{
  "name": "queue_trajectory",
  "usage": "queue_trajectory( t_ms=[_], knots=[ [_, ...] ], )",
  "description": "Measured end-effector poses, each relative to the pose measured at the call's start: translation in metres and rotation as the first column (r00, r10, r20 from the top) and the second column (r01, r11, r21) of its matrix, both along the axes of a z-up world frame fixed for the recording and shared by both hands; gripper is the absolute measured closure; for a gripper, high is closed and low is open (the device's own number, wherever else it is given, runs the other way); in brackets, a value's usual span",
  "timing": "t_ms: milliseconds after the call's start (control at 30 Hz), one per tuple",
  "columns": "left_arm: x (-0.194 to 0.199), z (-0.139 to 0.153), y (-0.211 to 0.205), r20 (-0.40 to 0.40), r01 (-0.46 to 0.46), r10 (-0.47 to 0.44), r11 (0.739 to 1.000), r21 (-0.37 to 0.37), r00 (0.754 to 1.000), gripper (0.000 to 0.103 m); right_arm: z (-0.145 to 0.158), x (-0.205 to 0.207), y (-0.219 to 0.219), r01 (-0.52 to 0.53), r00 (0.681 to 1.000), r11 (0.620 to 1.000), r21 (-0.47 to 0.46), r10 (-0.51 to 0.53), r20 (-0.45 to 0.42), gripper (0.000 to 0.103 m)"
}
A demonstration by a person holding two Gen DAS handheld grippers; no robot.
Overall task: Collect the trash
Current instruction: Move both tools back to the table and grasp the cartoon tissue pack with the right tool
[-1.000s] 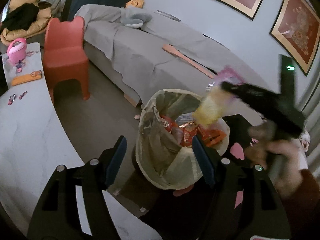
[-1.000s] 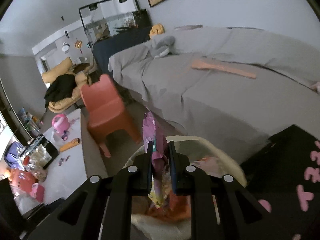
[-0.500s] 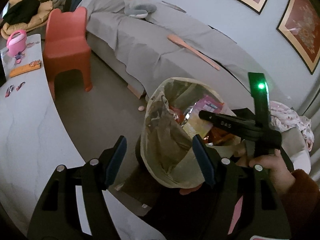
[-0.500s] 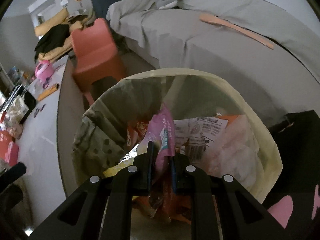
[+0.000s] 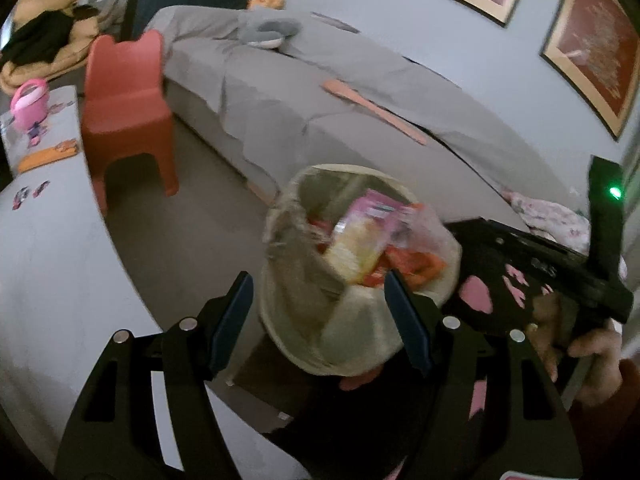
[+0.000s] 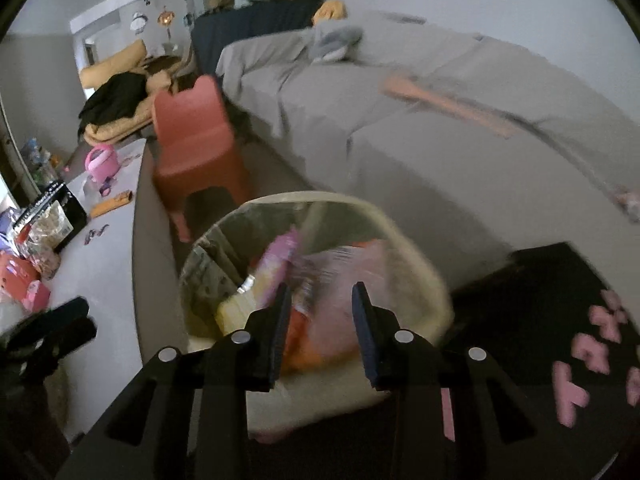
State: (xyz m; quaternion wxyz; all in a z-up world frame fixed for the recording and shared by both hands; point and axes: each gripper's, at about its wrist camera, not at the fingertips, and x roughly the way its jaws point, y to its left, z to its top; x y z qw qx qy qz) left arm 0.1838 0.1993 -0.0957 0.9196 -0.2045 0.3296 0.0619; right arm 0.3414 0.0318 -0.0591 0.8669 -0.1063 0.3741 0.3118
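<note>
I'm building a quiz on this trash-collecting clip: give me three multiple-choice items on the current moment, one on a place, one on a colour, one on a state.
1. Where is the pink-and-yellow wrapper?
A. on the sofa
B. in the lined bin
C. on the white table

2. What colour is the small chair?
A. red
B. blue
C. green

3. How does the right tool stand?
A. clamped on the wrapper
B. open, with nothing gripped
C. out of sight

Answers: 1 B, the wrapper lies atop the trash inside the bin; 2 A, its back and legs are red; 3 B, its jaws have just been opening and stand apart above the bin.
</note>
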Motion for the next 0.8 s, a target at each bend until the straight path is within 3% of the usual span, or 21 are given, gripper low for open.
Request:
queue_trajectory(
  t_ms=[100, 233, 333, 467, 633, 800],
  knots=[
    [0.0, 0.006, -0.024, 0.017, 0.061, -0.061, 0.998, 0.015, 0.998, 0.039, 0.012, -0.027, -0.043, 0.048, 0.997, 0.999, -0.012, -0.048, 0.057, 0.072],
    [0.006, 0.009, -0.06, 0.017, 0.151, -0.152, 0.988, 0.018, 0.988, 0.039, 0.025, -0.06, -0.112, 0.132, 0.99, 0.991, 0.034, -0.134, 0.053, 0.072],
    [0.01, 0.011, -0.093, 0.021, 0.24, -0.24, 0.97, 0.03, 0.971, 0.039, 0.034, -0.083, -0.162, 0.203, 0.977, 0.978, 0.054, -0.206, 0.054, 0.065],
    [0.014, 0.01, -0.139, 0.021, 0.367, -0.369, 0.929, 0.043, 0.929, 0.039, 0.041, -0.115, -0.234, 0.303, 0.95, 0.951, 0.06, -0.307, 0.062, 0.059],
    [0.017, 0.006, -0.192, 0.005, 0.5, -0.502, 0.863, 0.072, 0.865, 0.039, 0.042, -0.155, -0.318, 0.463, 0.879, 0.886, -0.002, -0.459, 0.127, 0.058],
    [0.018, 0.002, -0.222, -0.013, 0.574, -0.575, 0.816, 0.071, 0.818, 0.039, 0.028, -0.184, -0.392, 0.585, 0.808, 0.81, -0.042, -0.577, 0.121, 0.058]
  ],
)
